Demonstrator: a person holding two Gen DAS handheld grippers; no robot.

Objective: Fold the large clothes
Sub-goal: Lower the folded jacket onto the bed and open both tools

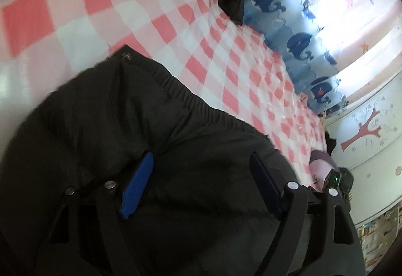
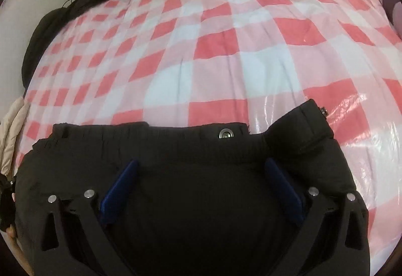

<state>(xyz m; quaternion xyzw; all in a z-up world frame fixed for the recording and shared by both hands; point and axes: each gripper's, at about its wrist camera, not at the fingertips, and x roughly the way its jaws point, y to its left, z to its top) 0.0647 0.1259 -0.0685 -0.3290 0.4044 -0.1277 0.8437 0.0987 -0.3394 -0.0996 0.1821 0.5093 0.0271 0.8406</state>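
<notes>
A large black padded garment lies on a bed covered by a glossy red, pink and white checked sheet, its gathered elastic edge turned toward the middle of the bed; a silver snap button shows on that edge, and a thick flap with another snap sticks up beside it; the left gripper stands over the fabric with its blue fingers spread wide, cloth beneath and between them but not pinched; the right gripper is likewise spread apart above the garment, gripping nothing; a second dark garment is heaped along the far edge of the bed; a blue patterned curtain hangs past the bed's side.
</notes>
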